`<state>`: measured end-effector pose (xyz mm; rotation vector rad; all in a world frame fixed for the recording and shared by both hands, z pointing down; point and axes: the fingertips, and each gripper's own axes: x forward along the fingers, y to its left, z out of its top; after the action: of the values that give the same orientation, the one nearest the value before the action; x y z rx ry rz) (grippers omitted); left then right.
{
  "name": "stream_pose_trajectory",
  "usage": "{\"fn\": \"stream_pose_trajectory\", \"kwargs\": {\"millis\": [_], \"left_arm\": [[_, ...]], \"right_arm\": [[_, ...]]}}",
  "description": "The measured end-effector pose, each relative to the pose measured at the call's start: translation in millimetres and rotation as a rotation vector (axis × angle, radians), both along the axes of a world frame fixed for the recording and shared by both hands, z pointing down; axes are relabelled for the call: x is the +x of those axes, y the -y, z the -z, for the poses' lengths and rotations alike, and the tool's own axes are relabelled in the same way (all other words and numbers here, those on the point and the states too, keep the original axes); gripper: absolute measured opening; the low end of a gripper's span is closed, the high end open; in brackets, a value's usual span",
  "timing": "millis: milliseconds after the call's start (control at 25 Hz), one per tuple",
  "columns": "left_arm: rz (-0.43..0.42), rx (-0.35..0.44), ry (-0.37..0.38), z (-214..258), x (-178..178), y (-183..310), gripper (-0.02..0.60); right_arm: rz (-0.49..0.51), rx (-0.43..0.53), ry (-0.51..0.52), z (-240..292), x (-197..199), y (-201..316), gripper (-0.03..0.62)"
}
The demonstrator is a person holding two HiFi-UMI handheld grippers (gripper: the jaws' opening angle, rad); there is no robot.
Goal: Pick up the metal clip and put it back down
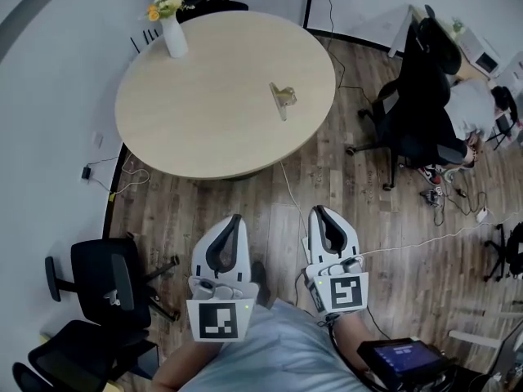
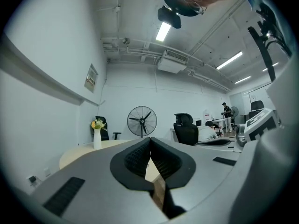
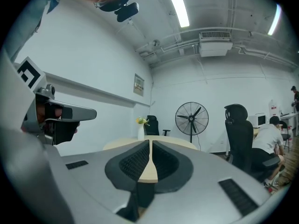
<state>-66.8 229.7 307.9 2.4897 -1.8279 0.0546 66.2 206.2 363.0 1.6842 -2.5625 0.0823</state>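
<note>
**Q:** What stage of the task is shown?

**A:** By appearance, the start. The metal clip (image 1: 283, 98) lies on the round table (image 1: 204, 129), toward its right side, with nothing touching it. Both grippers are held low over the wood floor (image 1: 392, 243), close to the person's torso (image 1: 274, 358) and well apart from the table edge. The pick-up and the set-down both look undone, though a clip already returned to the table would look the same.

**Q:** What state are the two grippers in?

**A:** The left gripper (image 1: 234, 219) has its jaws closed tip to tip with nothing held. Its own view shows only tabletop and floor through the slit behind the tips. The right gripper (image 1: 319, 211) is likewise closed at the tips and empty.

**Q:** Are there any containers?

**A:** One. A white vase (image 1: 174, 37) stands upright near the table's far left edge and holds a small bunch of yellow and orange flowers (image 1: 166, 4). It stands well apart from the clip. Reaching the clip should not disturb the vase.
</note>
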Motion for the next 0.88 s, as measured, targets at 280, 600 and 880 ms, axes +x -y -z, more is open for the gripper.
{"fn": "stream_pose_trajectory", "kwargs": {"millis": [280,600,880], "left_arm": [[-0.053,0.083,-0.005,32,-11,38,0.02],[-0.099,0.039,0.003,12,2,61,0.019],[-0.129,-0.016,0.028,-12,27,100,0.02]], "right_arm": [[-0.046,0.073,0.016,36,-10,36,0.051],[-0.073,0.04,0.02,19,-5,55,0.051],[-0.099,-0.013,0.038,-7,18,90,0.051]]}}
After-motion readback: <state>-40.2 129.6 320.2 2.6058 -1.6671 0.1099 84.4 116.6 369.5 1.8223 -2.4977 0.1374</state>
